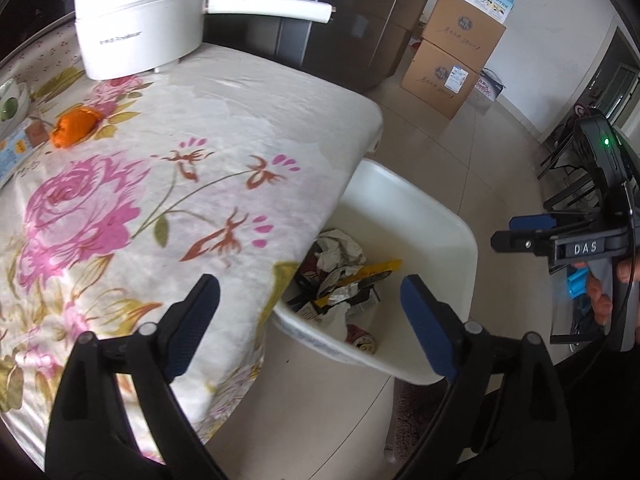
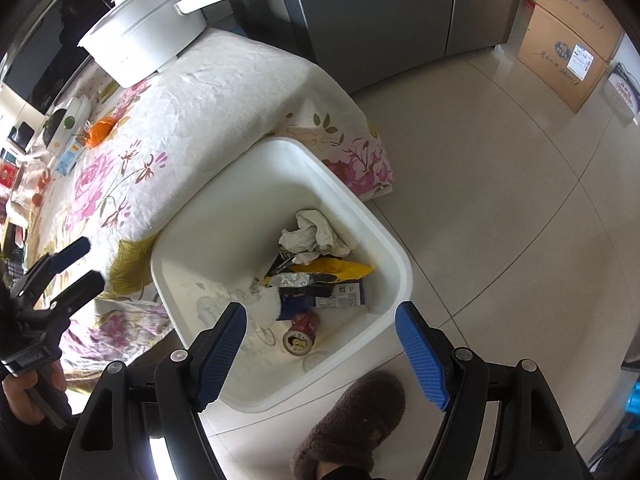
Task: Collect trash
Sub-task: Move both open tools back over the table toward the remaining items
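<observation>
Both claws were wide and empty, the left gripper (image 1: 312, 326) and right gripper (image 2: 320, 354) over the white bin (image 2: 400, 264). The orange wrapper (image 1: 76, 126) lay far across the table (image 1: 240, 120), nearer the left one.

A white rectangular plastic bin (image 2: 394, 264) stands on the tiled floor (image 2: 500, 184), tucked against the corner of the table with the floral cloth (image 1: 224, 128). In the bin lie a crumpled white paper (image 2: 312, 234), a yellow snack wrapper (image 2: 340, 269), a dark printed carton (image 2: 340, 296) and a red drink can (image 2: 300, 332), the can nearest the bin's near wall. On the table, a white electric pot with a long handle (image 1: 140, 28) sits at the far edge; an orange crumpled wrapper (image 1: 74, 126) lies toward the left edge. Stacked brown cardboard boxes (image 1: 448, 64) stand on the floor beyond the bin. A brown fuzzy slipper (image 2: 352, 420) rests on the floor just beside the bin's near corner.
</observation>
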Action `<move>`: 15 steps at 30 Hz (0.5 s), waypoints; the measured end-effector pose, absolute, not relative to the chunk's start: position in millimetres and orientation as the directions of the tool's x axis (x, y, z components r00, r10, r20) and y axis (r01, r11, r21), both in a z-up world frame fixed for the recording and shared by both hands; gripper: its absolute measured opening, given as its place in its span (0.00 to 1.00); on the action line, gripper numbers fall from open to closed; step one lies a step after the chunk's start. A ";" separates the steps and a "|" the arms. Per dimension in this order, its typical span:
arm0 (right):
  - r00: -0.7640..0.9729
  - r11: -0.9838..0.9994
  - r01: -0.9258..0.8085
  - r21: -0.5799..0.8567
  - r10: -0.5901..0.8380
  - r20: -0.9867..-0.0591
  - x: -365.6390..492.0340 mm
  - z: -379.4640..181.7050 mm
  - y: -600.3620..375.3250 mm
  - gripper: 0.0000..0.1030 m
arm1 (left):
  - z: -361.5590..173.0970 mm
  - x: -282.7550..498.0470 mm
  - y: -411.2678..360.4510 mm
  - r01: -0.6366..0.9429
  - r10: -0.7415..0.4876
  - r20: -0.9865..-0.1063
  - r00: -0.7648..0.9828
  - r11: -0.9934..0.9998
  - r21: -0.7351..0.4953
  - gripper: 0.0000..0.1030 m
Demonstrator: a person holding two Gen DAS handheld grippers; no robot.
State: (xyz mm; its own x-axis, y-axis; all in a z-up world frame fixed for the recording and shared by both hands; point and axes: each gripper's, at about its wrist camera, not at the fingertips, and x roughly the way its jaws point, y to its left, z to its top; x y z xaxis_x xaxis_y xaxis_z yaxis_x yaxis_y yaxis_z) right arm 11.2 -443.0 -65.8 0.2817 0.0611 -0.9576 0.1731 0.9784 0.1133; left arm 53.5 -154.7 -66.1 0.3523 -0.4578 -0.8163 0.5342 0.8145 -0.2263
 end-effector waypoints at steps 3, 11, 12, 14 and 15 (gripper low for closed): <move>0.287 0.979 0.169 0.112 0.059 -0.956 14.4 -62.8 -435.6 0.76 | -63.2 49.6 -137.7 0.510 -0.430 -0.825 0.368 0.835 -0.207 0.96; 0.326 0.986 0.110 0.129 0.087 -0.941 28.4 -46.2 -391.9 0.78 | -49.9 41.3 -78.1 0.411 -0.355 -0.830 0.431 0.896 -0.170 0.99; 0.330 0.986 0.099 0.131 0.092 -0.939 30.7 -44.4 -384.7 0.80 | -48.5 41.8 -72.2 0.397 -0.348 -0.830 0.436 0.902 -0.170 0.99; 0.335 0.988 0.080 0.131 0.098 -0.937 35.1 -42.5 -370.7 0.80 | -46.4 41.5 -60.1 0.368 -0.328 -0.833 0.445 0.916 -0.163 0.99; 0.337 0.989 0.069 0.130 0.099 -0.936 37.3 -41.8 -363.0 0.81 | -45.7 41.6 -53.2 0.351 -0.314 -0.836 0.450 0.923 -0.158 0.99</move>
State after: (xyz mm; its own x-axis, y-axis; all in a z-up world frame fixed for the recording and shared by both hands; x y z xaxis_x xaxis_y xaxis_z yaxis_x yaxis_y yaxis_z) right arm 37.2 -363.0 -41.8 0.3365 0.0993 -0.9364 0.0691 0.9891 0.1297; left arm 41.6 -53.2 -45.7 0.4497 -0.3142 -0.8361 0.3507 0.9230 -0.1582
